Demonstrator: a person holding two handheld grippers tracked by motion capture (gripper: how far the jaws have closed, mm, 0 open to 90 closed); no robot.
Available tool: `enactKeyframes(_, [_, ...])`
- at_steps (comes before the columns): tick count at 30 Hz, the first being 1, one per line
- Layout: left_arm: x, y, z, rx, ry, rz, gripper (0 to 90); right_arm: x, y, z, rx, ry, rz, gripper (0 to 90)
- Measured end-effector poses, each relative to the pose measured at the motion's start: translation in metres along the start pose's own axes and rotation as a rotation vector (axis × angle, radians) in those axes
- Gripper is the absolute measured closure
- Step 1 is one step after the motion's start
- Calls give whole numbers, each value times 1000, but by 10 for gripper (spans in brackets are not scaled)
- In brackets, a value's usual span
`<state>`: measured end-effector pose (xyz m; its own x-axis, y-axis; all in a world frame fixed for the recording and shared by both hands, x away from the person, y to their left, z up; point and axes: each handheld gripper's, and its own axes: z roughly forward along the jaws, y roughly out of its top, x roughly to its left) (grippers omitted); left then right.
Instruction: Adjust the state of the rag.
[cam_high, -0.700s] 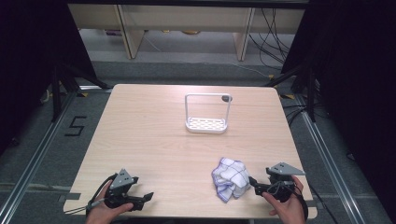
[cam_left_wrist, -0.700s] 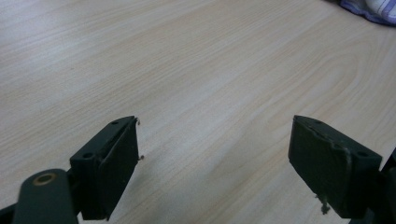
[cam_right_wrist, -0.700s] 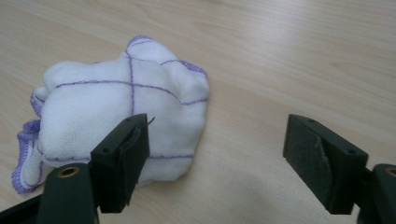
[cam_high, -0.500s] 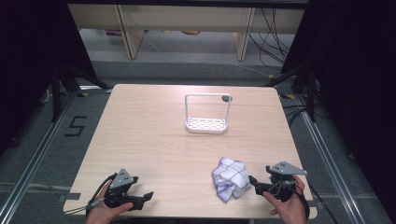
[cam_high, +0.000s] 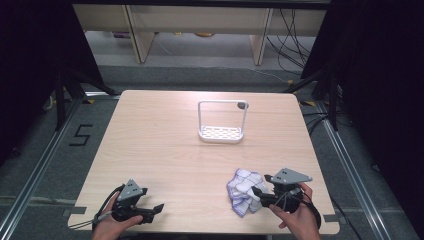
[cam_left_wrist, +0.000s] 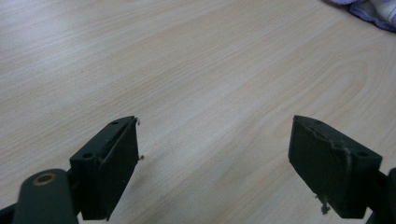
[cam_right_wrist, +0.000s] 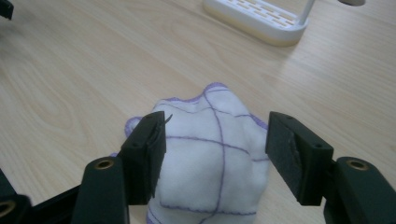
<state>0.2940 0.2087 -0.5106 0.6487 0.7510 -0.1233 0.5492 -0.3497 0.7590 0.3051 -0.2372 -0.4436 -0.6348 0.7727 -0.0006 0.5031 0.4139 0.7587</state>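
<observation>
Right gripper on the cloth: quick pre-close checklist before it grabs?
1. Right gripper open: ok, jaws spread.
2. Cloth between the jaws: ok, crumpled bulk sits in the gap.
3. Jaws gripping cloth yet: not ok, no squeeze visible.
4. Left gripper open and holding nothing: ok, bare table between its jaws.
5. White rack clear of the grasp: ok, farther up the table.
6. Cloth snagged underneath: cannot tell.
</observation>
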Motion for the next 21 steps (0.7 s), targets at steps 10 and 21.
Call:
enactKeyframes(10, [0,1,2,-1,-5,-1,155,12,5,29,85,26,-76,455])
enactKeyframes(21, [0,1,1,-9,-6,3,155,8,7,32,100,6,-159,814])
